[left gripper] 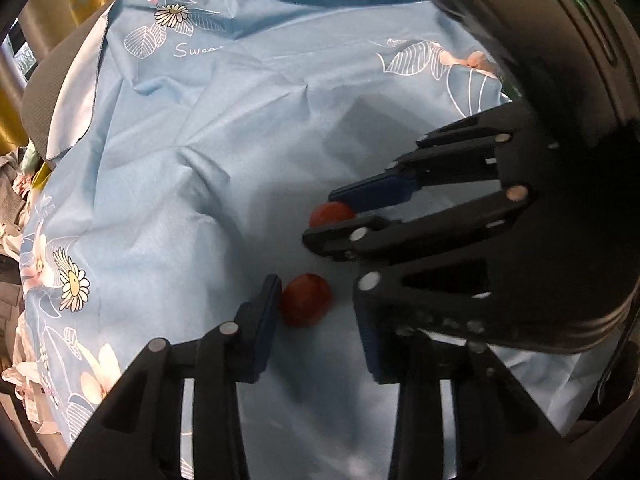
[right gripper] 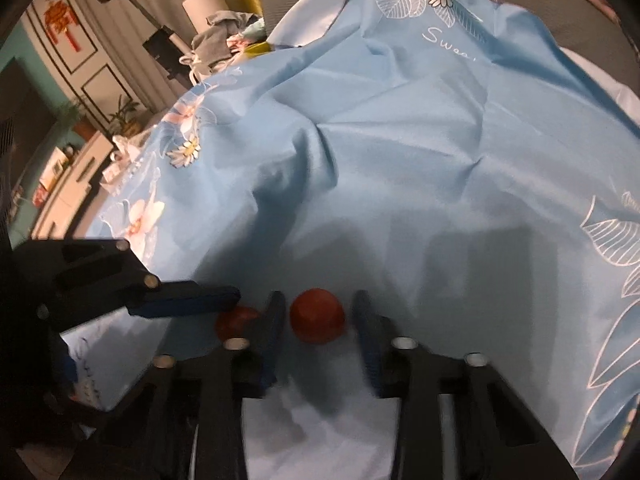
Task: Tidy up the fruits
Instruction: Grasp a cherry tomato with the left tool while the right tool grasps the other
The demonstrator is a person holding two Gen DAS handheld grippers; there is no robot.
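Two small red round fruits lie on a light blue flowered cloth (left gripper: 200, 140). In the left wrist view, my left gripper (left gripper: 318, 296) is open with one red fruit (left gripper: 306, 299) between its fingertips, close to the left finger. The right gripper (left gripper: 334, 218) comes in from the right, open around the second red fruit (left gripper: 331, 214). In the right wrist view, my right gripper (right gripper: 320, 314) is open with that red fruit (right gripper: 317, 316) between its fingers. The left gripper's finger (right gripper: 188, 298) reaches in from the left, and the other fruit (right gripper: 235, 322) sits half hidden behind my left finger.
The cloth (right gripper: 400, 140) is wrinkled, with raised folds toward the left and back. A grey cushioned edge (left gripper: 48, 68) borders it. Beyond the cloth's left edge are a clothes pile (right gripper: 216, 40), a lamp (right gripper: 202, 2) and a cabinet with plants (right gripper: 80, 160).
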